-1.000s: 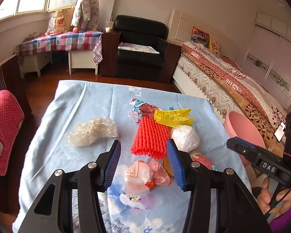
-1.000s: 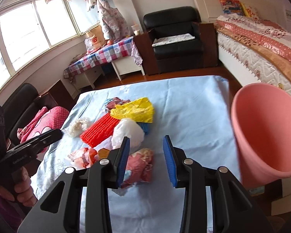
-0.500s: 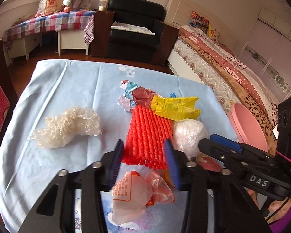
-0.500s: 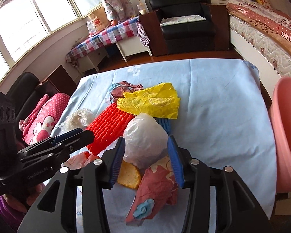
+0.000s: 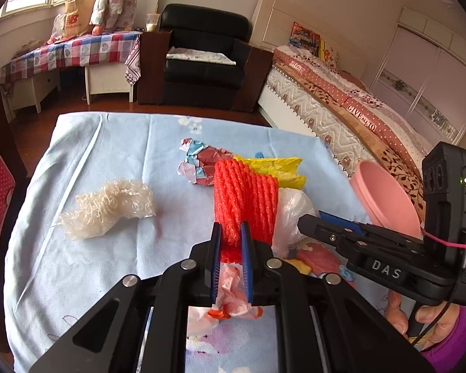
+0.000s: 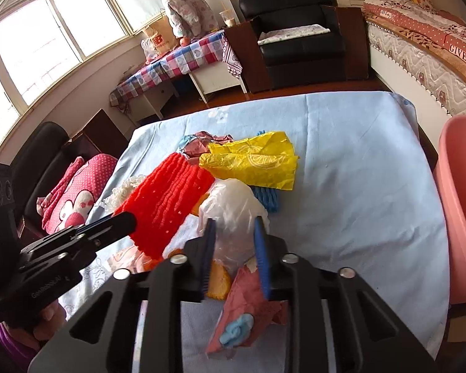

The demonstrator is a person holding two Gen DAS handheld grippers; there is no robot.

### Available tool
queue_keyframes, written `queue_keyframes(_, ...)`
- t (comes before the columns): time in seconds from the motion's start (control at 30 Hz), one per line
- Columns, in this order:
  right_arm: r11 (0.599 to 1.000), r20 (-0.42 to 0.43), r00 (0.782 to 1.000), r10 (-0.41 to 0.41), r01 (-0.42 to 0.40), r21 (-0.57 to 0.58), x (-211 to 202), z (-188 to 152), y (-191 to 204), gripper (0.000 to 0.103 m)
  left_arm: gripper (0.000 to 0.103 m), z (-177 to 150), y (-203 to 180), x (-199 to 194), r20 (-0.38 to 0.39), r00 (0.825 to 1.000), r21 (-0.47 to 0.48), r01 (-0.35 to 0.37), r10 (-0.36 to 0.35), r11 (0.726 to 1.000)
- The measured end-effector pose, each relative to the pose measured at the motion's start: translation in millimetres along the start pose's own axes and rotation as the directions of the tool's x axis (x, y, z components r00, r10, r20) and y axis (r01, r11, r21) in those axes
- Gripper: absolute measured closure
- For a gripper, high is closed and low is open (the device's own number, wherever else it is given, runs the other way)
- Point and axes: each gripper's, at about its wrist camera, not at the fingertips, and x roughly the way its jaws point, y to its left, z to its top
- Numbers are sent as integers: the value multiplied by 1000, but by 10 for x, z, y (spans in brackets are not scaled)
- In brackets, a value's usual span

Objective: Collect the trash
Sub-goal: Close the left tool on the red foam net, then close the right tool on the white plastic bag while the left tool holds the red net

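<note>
both grippers have closed since the earlier frames: left gripper pinches the red net, lifting its near end off the surface; right gripper clenches the white bag mid-pile. grasping step; next, carry both right to the pink bin. only the right view shows the blue net.
</note>
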Motion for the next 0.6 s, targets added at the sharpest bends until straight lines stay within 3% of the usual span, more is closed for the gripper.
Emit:
queue_keyframes(0.07,1000,12,1000,7,-7,-1,-53,-10,-5,90,92,-10,-22,-78,15,1000,3,-3,3,1000)
queue_keyframes(0.6,998,184,983,0,-12,60,-810,-68,-264,90,92,-4,-350,-541,104,994,35,16,-19,999)
